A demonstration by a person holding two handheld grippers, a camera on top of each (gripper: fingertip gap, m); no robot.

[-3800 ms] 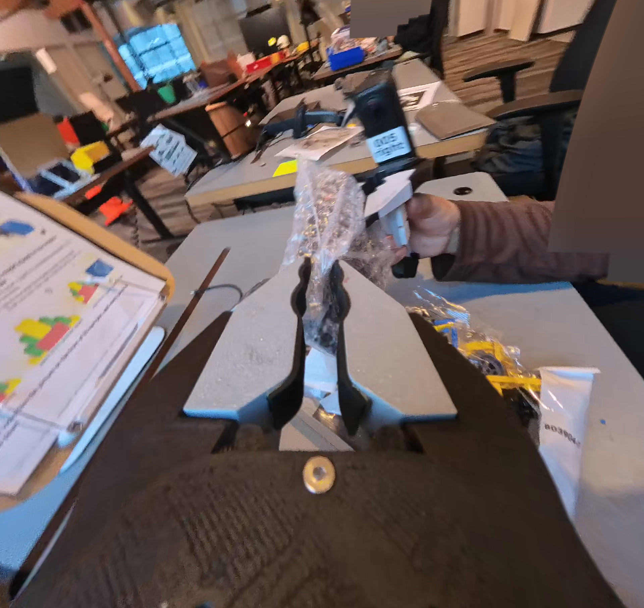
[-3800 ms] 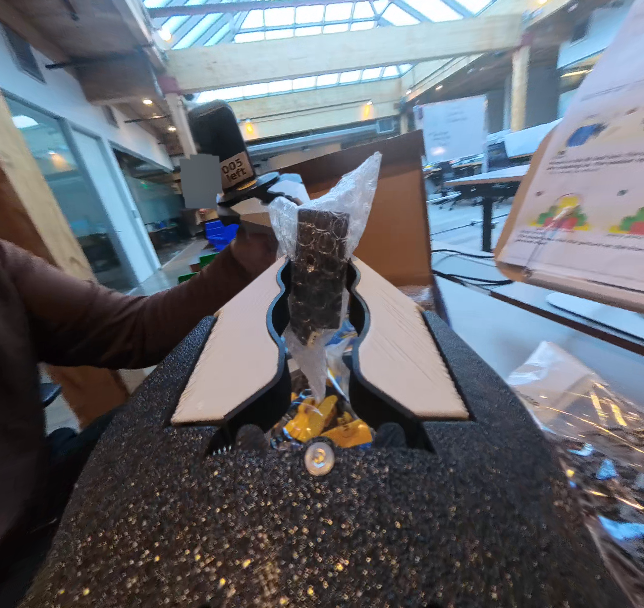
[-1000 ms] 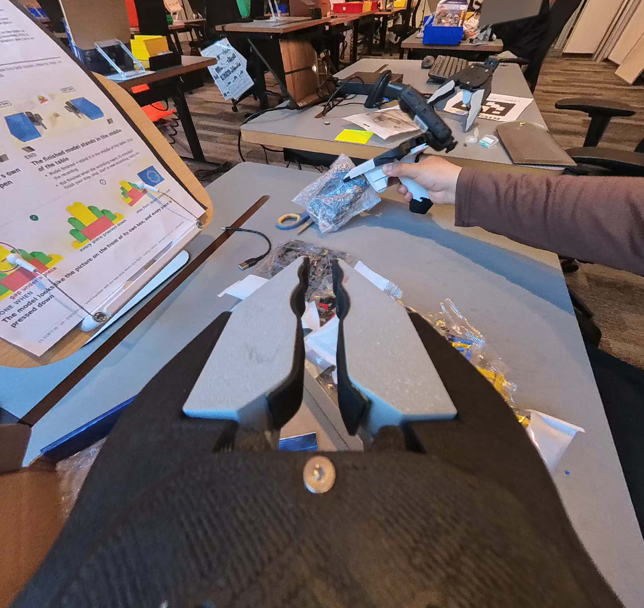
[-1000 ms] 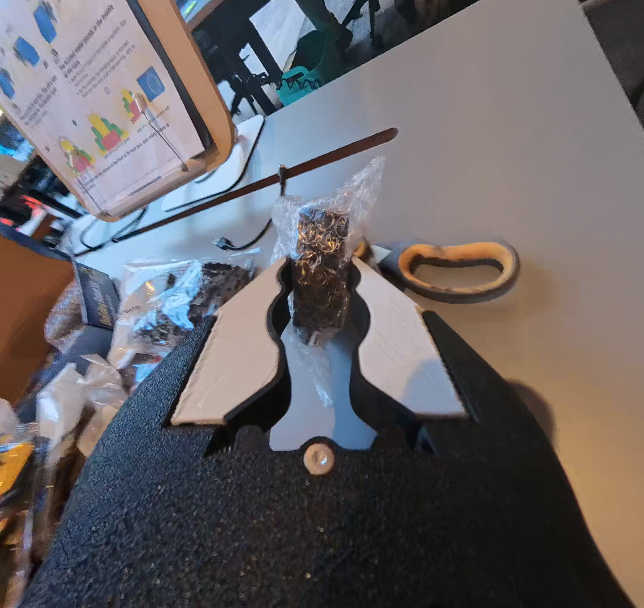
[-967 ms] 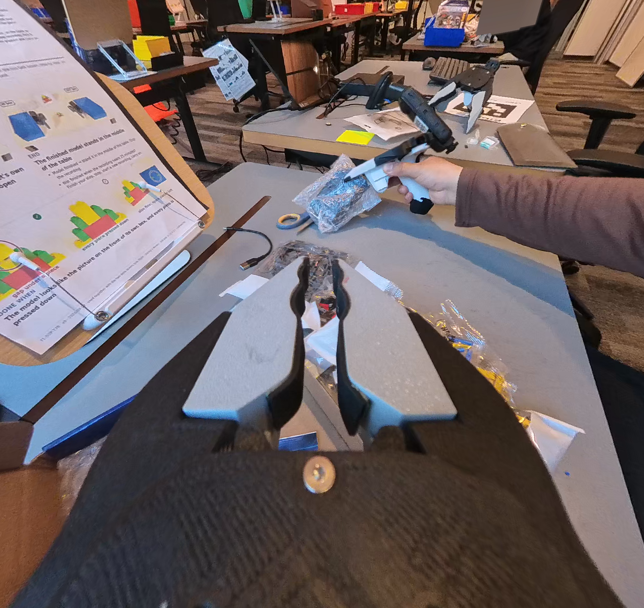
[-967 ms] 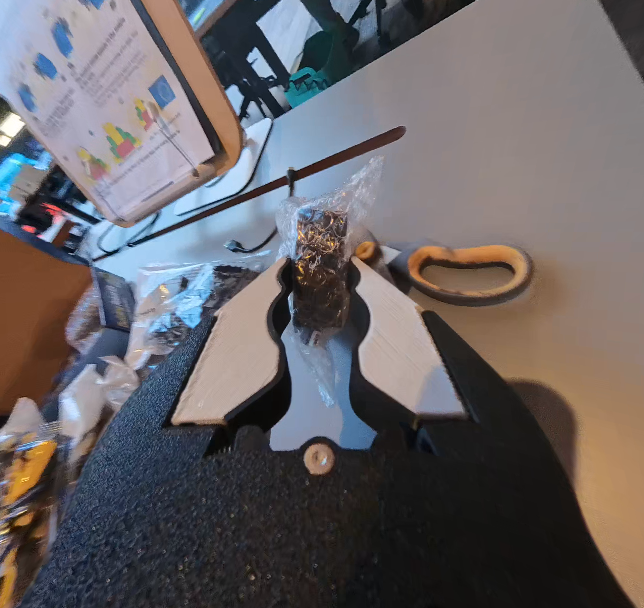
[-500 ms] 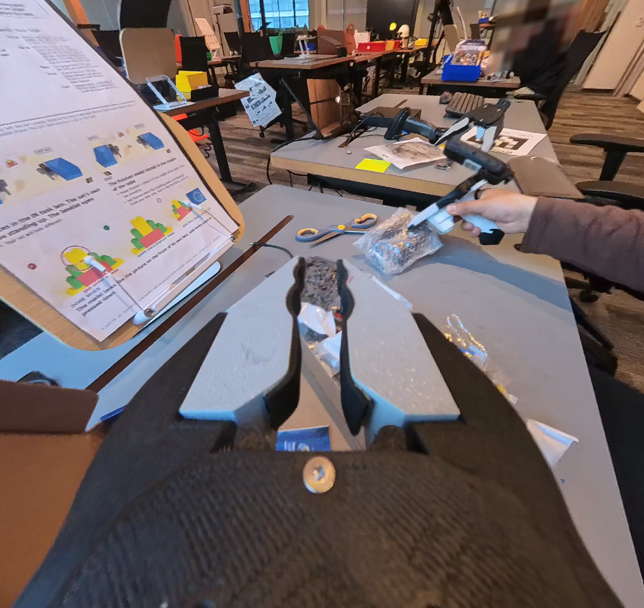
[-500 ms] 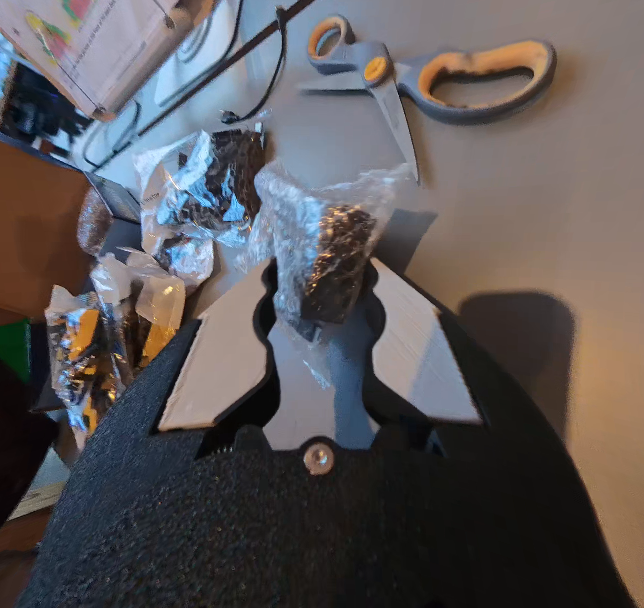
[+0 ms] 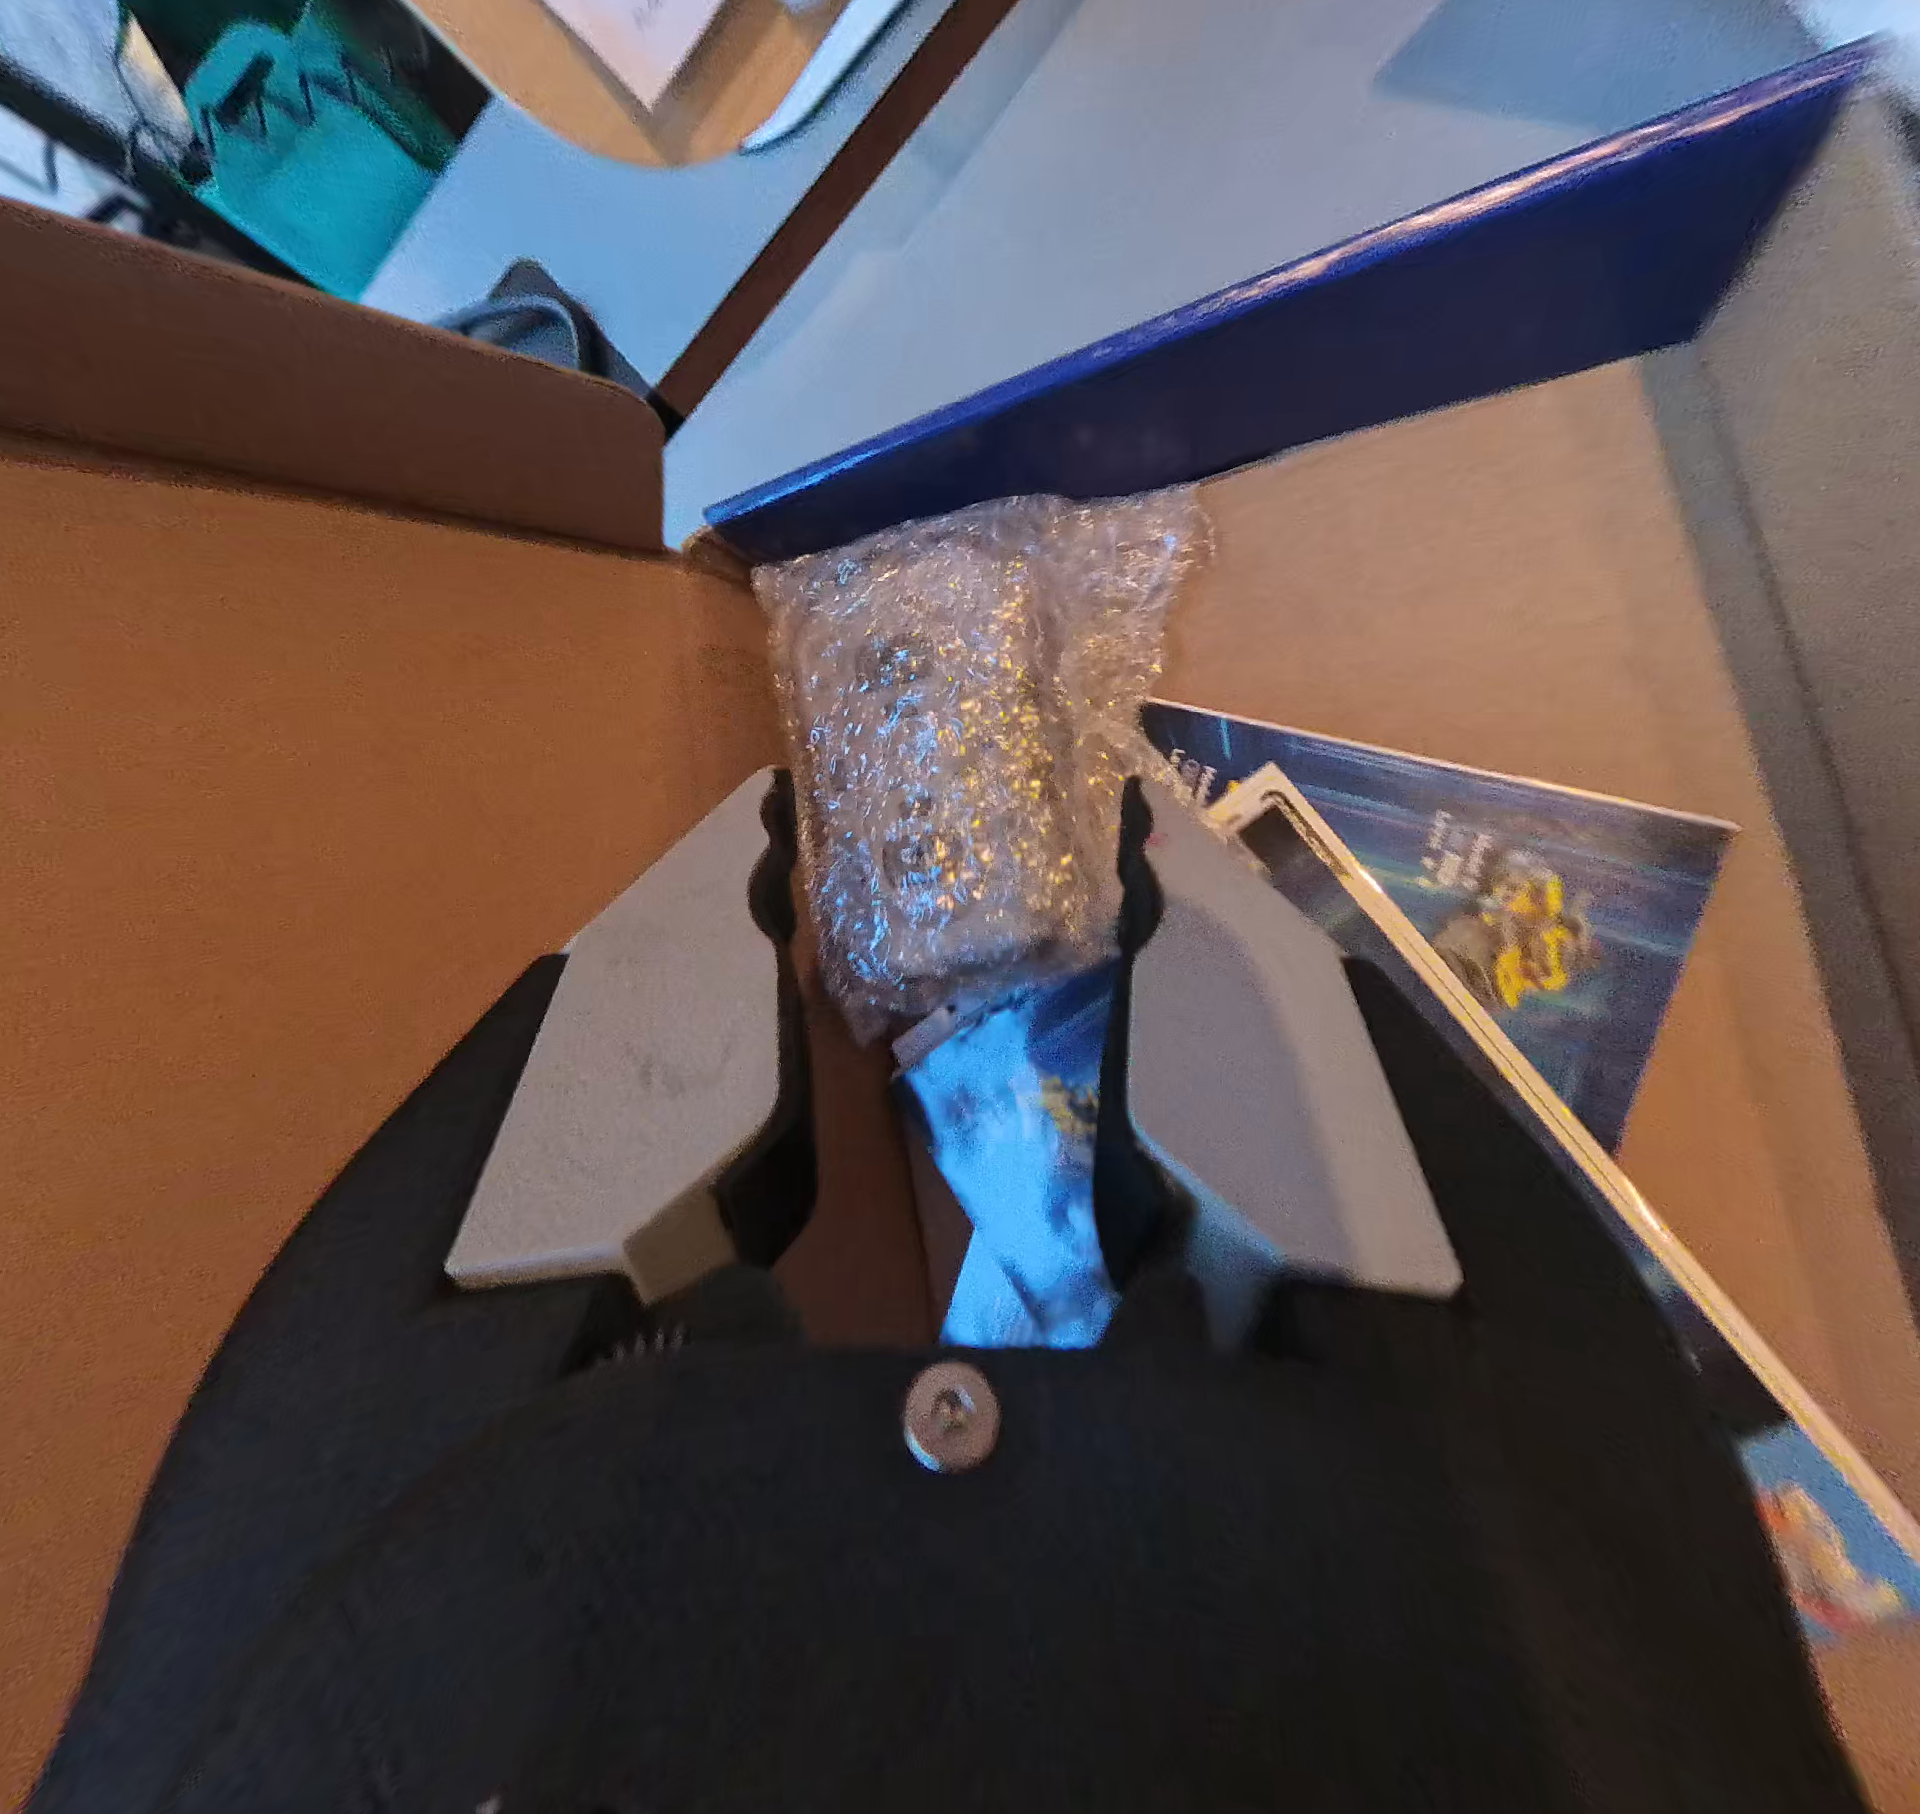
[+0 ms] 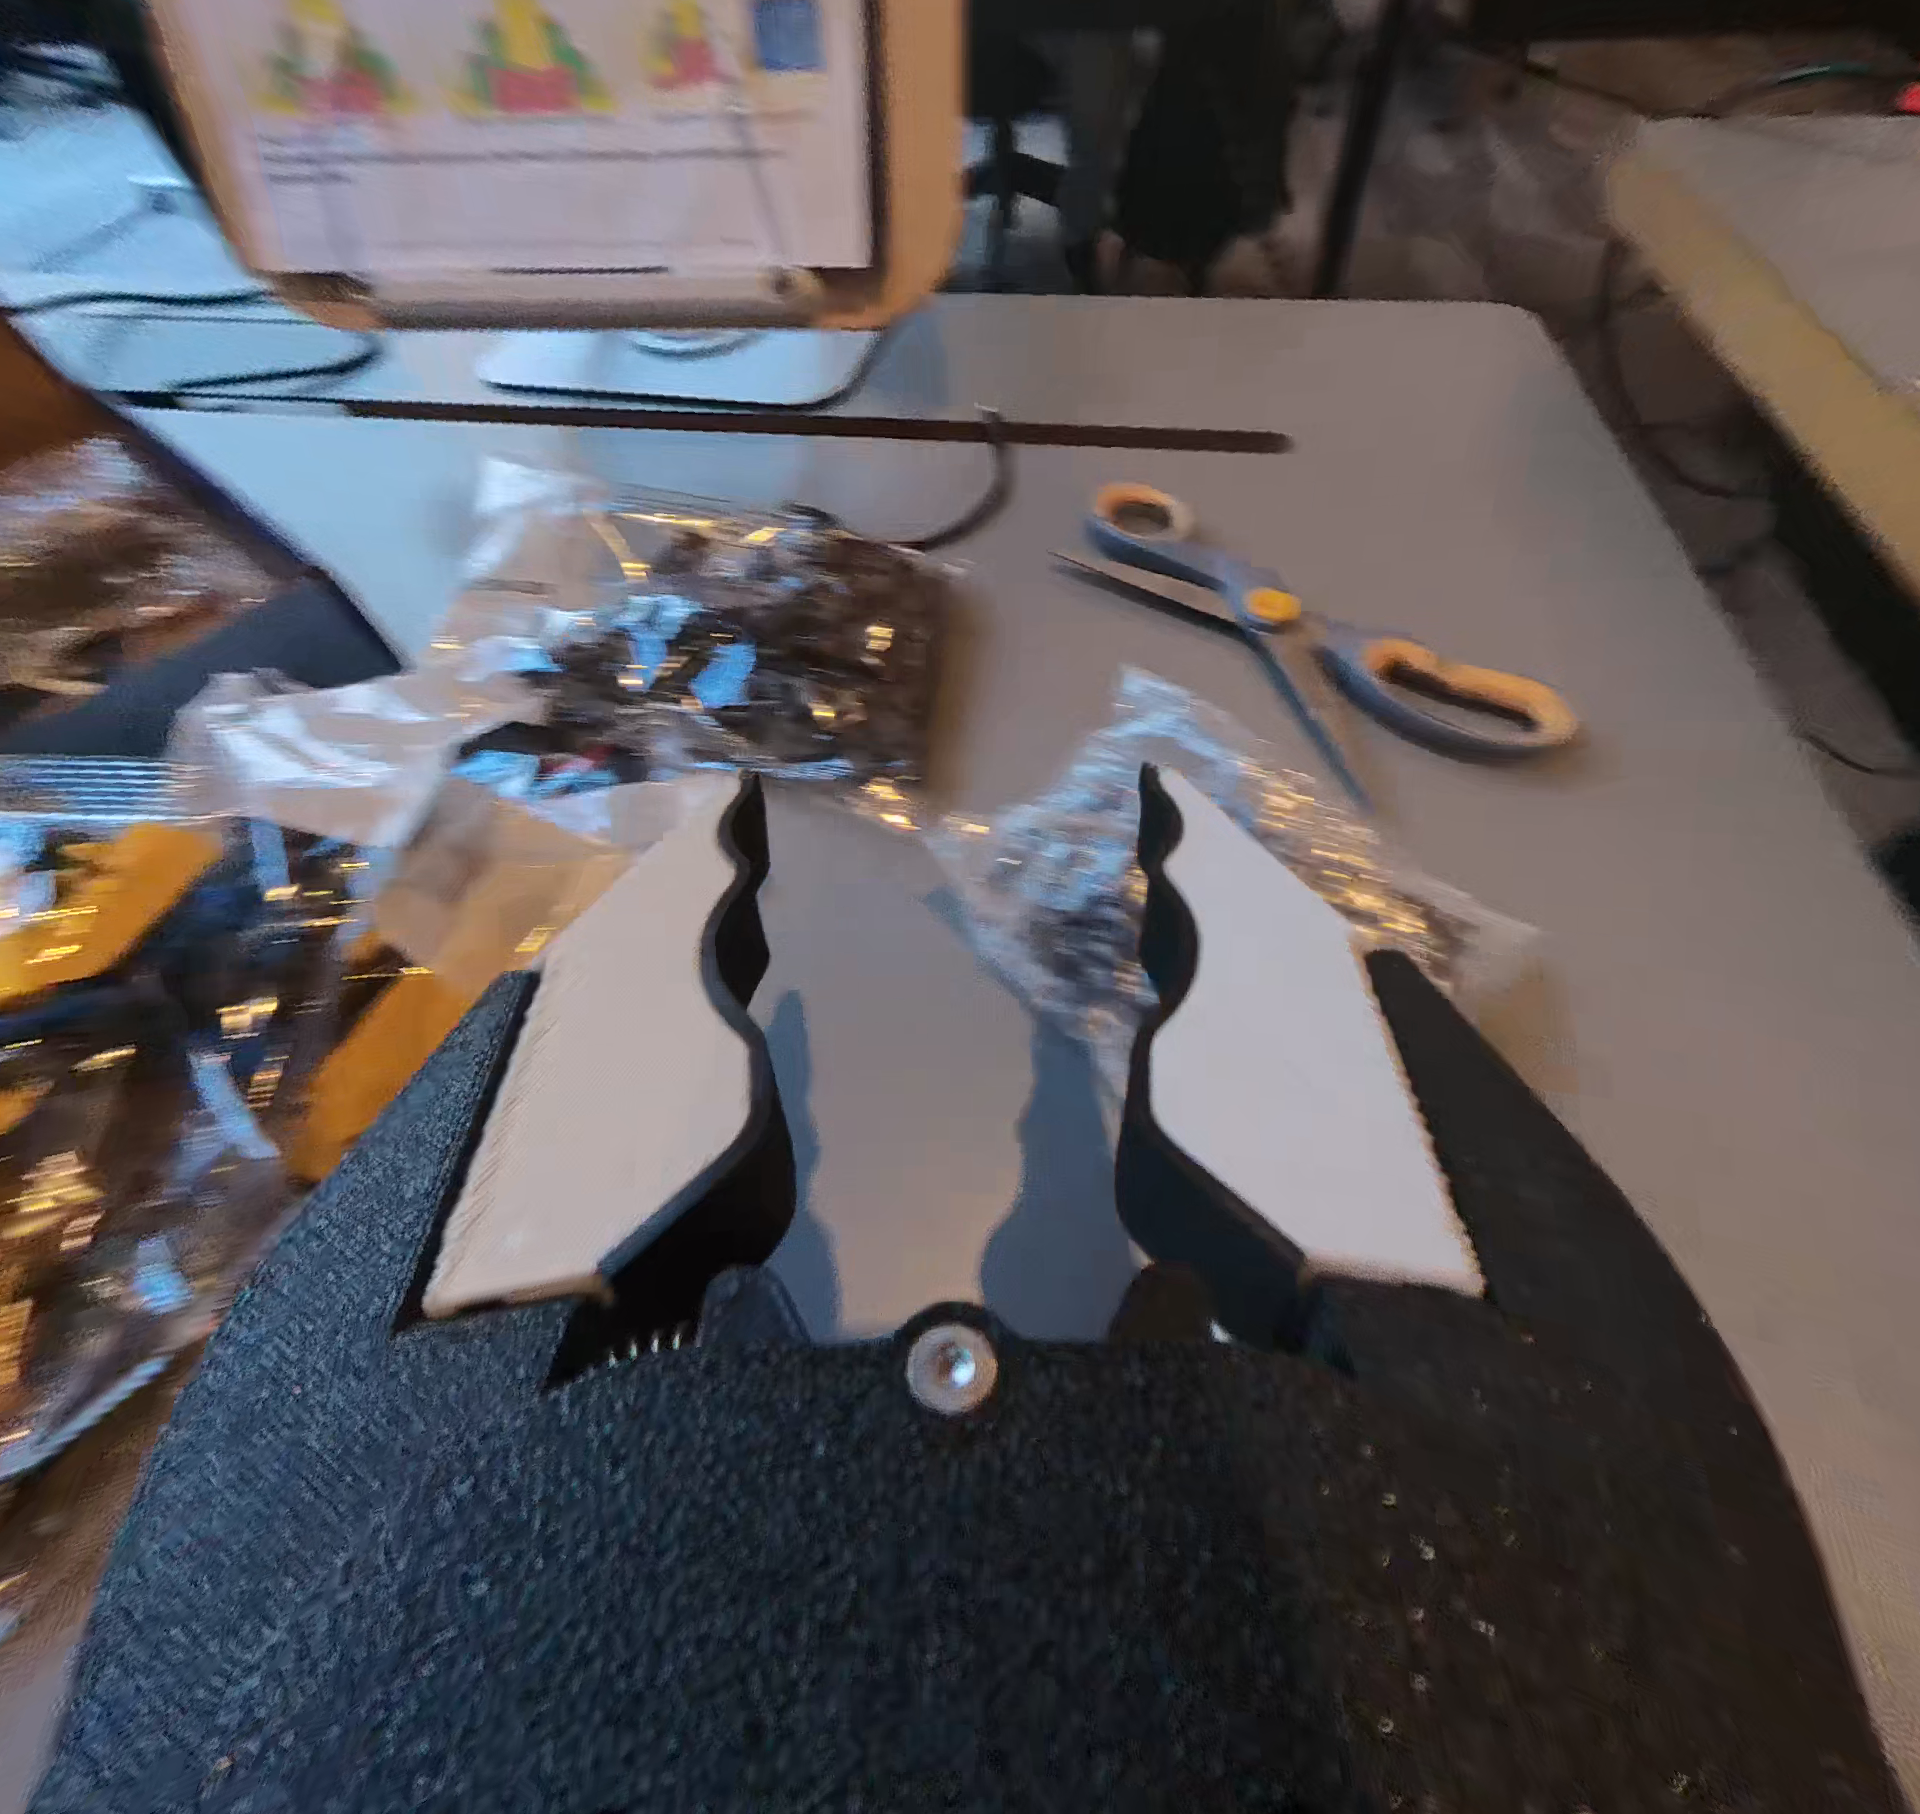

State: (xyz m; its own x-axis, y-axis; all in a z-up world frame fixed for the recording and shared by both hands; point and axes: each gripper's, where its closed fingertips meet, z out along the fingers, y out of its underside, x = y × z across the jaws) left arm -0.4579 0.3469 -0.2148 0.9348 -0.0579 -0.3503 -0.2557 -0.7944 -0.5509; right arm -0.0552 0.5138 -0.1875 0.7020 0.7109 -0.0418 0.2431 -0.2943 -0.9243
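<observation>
My left gripper (image 9: pixel 951 793) is open and points down into a brown cardboard box (image 9: pixel 312 777). A clear plastic bag of small parts (image 9: pixel 956 684) stands between its fingertips and fills the gap, leaning against the box corner. My right gripper (image 10: pixel 948 777) is open and empty, low over the grey table (image 10: pixel 1507 933). A small clear bag of dark parts (image 10: pixel 1070 881) lies on the table just past its right finger (image 10: pixel 1247 1016), partly hidden by it.
In the box lie a printed booklet (image 9: pixel 1455 912) and a blue leaflet (image 9: pixel 1018 1141); a blue flap (image 9: pixel 1299 351) hangs over it. On the table are scissors (image 10: pixel 1320 621), a larger bag of dark parts (image 10: pixel 727 652), yellow-part bags (image 10: pixel 104 933) and an instruction board (image 10: pixel 540 91). My hands' fingertips stand some 45 cm from each other.
My left gripper swung from over the table down into the box and opened around a bag. My right gripper opened and let go of its bag of dark parts, which now lies on the table.
</observation>
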